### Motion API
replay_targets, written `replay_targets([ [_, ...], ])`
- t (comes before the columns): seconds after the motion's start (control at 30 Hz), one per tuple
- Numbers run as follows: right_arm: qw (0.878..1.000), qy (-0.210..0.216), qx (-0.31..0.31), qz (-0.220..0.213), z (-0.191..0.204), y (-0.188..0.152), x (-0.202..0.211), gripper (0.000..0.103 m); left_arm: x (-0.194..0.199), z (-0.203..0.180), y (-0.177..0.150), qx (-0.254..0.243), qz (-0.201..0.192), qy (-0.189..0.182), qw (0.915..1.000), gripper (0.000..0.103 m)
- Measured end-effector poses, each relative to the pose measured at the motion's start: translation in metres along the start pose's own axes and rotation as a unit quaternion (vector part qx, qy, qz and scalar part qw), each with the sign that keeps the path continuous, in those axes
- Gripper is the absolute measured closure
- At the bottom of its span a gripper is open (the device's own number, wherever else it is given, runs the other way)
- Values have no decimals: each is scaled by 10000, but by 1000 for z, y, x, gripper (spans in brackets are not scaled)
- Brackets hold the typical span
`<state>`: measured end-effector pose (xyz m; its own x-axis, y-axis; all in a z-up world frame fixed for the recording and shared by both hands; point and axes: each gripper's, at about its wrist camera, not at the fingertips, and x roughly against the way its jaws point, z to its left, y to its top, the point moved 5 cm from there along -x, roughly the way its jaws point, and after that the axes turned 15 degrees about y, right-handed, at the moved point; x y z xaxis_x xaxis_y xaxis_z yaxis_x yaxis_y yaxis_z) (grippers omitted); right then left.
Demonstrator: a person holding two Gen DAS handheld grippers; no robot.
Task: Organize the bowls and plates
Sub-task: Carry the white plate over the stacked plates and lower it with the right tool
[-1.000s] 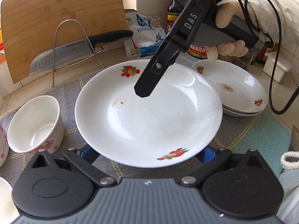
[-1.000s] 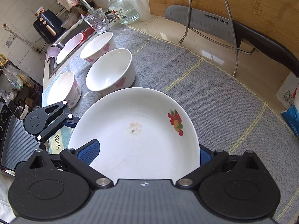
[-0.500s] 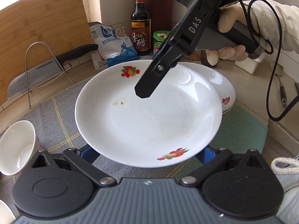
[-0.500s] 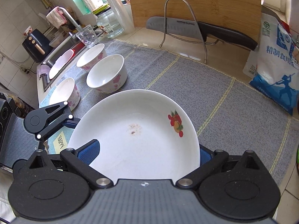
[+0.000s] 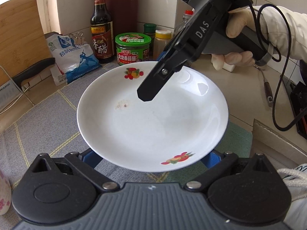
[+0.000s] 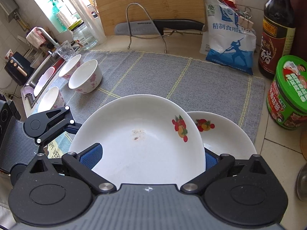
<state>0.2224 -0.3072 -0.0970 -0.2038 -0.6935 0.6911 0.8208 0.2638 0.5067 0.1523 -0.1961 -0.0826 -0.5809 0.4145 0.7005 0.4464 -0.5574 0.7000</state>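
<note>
- Both your hand-held grippers, L [image 6: 57,126] & R [image 6: 147,157], sit clamped on one plate [image 6: 138,134].
- Uneven release = it tips, chips the stacked plate [image 6: 226,134] underneath.

Tiled kitchen desk [image 6: 278,140] covered by a grey cloth [image 6: 153,72] with yellow lines. Wooden cutting board [image 6: 151,5] leans on the wall. Daylight from window [image 6: 55,2] above sink [image 6: 38,72].

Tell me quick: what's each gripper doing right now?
Left gripper: shut on the plate, gripping its near rim.
Right gripper: shut on the plate too, clamped on the opposite rim.
</note>
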Motion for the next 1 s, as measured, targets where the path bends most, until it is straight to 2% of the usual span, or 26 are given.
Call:
replay_targets([
  [0.33,9996,-70,-250,-121,-23,-19,13,0,-18,-20,7,-179,111,-177,9996,1],
  [1.0,9991,-40,-352,-234,-48,-27,13,0,-36,-27,18,-449,346,-84,9984,1],
])
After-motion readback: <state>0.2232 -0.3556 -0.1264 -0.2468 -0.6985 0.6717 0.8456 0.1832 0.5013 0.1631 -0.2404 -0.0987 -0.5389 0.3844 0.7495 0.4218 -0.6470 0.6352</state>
